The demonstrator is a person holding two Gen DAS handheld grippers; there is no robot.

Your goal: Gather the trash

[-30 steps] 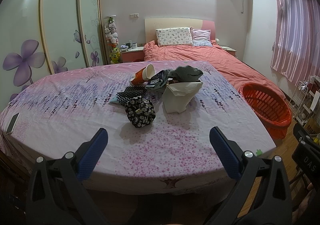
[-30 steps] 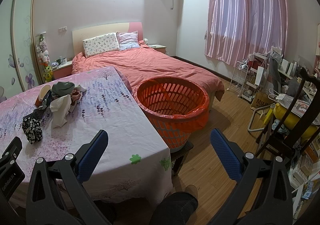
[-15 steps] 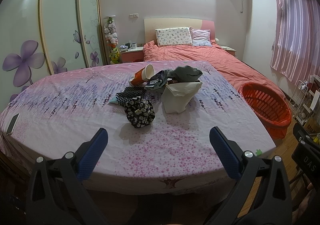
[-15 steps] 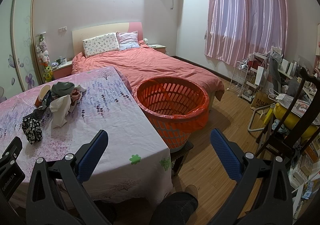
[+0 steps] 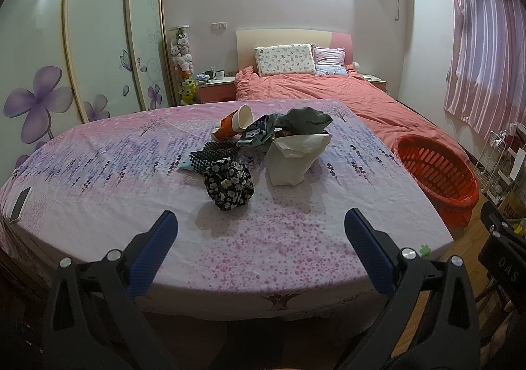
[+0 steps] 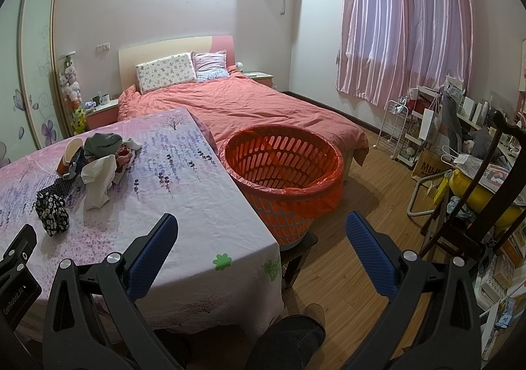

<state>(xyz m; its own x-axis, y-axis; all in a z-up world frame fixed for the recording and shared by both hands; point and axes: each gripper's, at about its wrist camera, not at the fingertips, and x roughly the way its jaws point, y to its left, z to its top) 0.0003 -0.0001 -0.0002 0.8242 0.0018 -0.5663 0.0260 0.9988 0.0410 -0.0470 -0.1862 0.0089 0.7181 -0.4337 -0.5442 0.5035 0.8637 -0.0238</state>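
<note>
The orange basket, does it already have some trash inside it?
No, in the right wrist view the orange basket shows only its red liner inside; the trash pile lies on the table.

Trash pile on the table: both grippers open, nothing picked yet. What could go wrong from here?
1. The pile is tangled: cup, wrappers and white bag overlap, so one grab may drag neighbours along.
2. The basket sits off the table's far right edge; anything dropped on the way could land on the floor.
3. A phone lies at the table's left edge and could be taken for trash.
</note>
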